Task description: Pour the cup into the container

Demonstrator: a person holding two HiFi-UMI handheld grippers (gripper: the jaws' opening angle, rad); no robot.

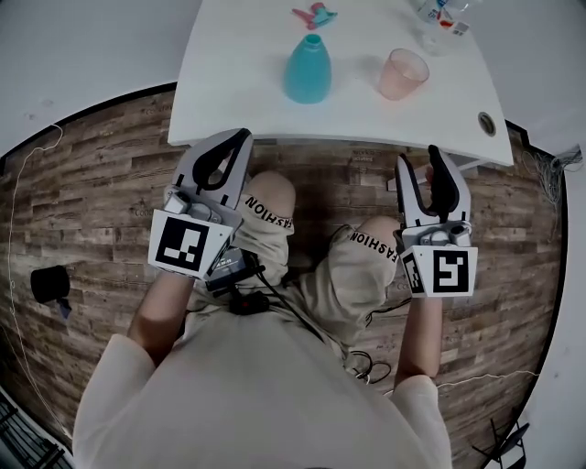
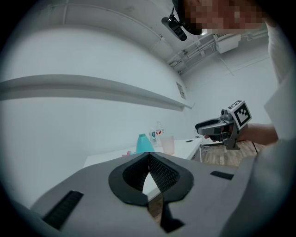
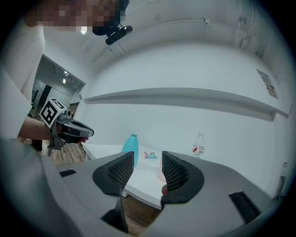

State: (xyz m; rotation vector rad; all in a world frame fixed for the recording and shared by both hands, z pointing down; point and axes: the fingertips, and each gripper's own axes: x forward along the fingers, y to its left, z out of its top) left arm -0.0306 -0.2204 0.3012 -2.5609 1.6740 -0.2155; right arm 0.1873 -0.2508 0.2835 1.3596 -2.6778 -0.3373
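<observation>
**Both grippers short of the table, cup standing free**

At the far edge of the white table, a clear bottle is cut off by the top of the head view. Beside it lies a small pink-and-teal object, too small to name, possibly a toy. In the right gripper view, one jaw hides most of the pink cup.

Now the tongs. The left gripper hovers over the person's knee, its jaws clenched tip to tip with nothing between them. The right gripper is released, its jaws partly apart and the gap empty. It is held just off the table's near edge.

The cup stands upright on the table, right of the teal container and apart from it. Neither gripper touches either one.
</observation>
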